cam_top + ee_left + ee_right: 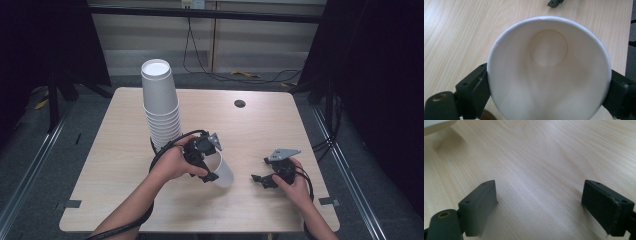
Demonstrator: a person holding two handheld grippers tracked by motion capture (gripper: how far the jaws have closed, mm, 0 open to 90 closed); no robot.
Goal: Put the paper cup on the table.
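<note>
Wooden table (pixel 250 130), left gripper (pixel 206 159) fingers clamping white cup (pixel 222 172), right gripper (pixel 260 180) fingers wide, empty.

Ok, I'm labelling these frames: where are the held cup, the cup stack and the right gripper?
held cup (pixel 549 75): left gripper view, inner wall.
cup stack (pixel 160 92): high view, top cup's side.
right gripper (pixel 539 207): right gripper view, midway between its fingertips.

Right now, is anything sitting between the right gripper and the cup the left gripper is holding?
Nothing visible does. The right gripper is low over the table with its jaws open and empty, pointing toward the paper cup clamped in the left gripper. Only bare tabletop lies between them; the cup stack stands farther back.
</note>
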